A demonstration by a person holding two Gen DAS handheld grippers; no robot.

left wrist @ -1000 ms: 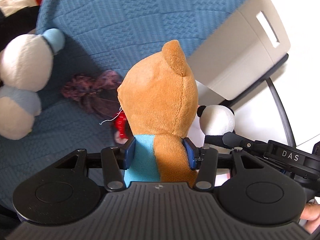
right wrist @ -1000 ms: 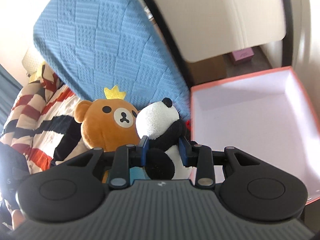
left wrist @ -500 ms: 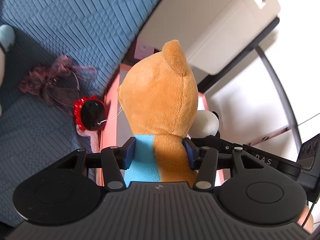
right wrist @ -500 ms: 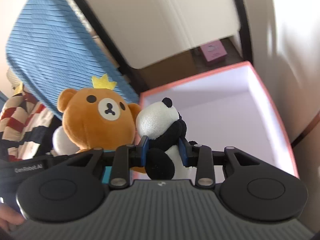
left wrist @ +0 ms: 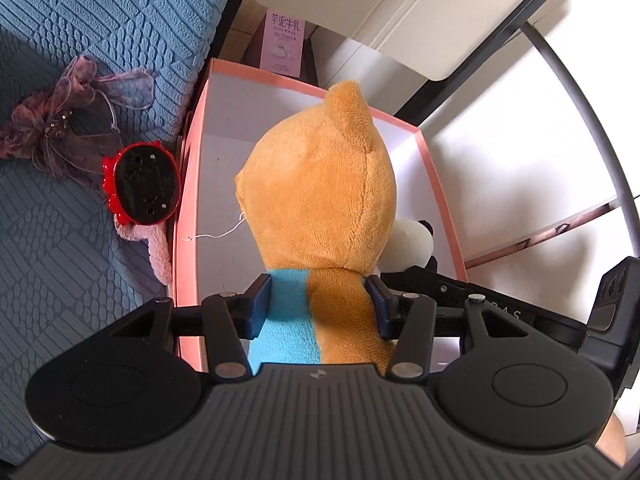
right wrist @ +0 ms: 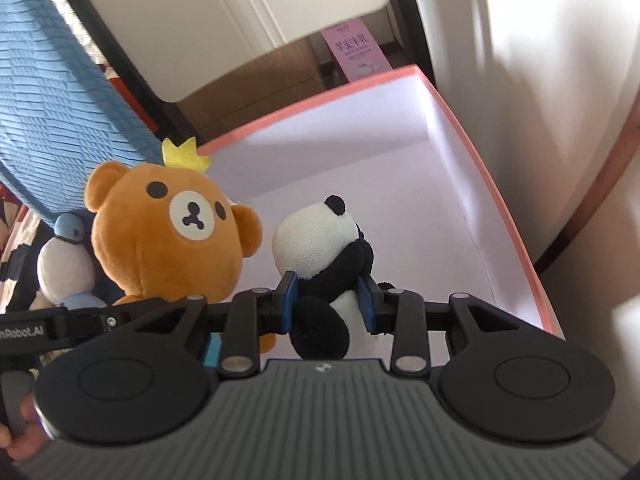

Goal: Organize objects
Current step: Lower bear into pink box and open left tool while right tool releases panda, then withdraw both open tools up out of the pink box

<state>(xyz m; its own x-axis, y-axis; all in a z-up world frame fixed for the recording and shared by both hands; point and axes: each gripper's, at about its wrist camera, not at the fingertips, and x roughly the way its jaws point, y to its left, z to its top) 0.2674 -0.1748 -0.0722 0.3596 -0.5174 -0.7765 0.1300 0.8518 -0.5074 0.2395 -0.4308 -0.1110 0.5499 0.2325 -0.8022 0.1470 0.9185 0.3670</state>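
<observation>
My left gripper (left wrist: pixel 318 304) is shut on a brown plush bear (left wrist: pixel 320 200) with a blue back patch and holds it over the open pink-rimmed box (left wrist: pixel 188 208). The bear's face and yellow crown show in the right wrist view (right wrist: pixel 168 236). My right gripper (right wrist: pixel 327 304) is shut on a small panda plush (right wrist: pixel 320 248) and holds it over the same box (right wrist: pixel 516 236), whose white inside shows nothing lying in it. The panda's head peeks out right of the bear in the left wrist view (left wrist: pixel 412 240).
A blue quilted sofa (left wrist: pixel 100 40) lies left of the box. On it are a red-rimmed black toy (left wrist: pixel 142 184), a purple gauze bow (left wrist: pixel 60 120) and a pink plush piece (left wrist: pixel 160 256). A pink carton (left wrist: pixel 284 40) stands behind the box. A white-and-blue plush (right wrist: pixel 64 268) sits behind the bear.
Both grippers have swung from over the sofa to over the pink box, carrying the bear and the panda. The box now fills the space under both toys.
</observation>
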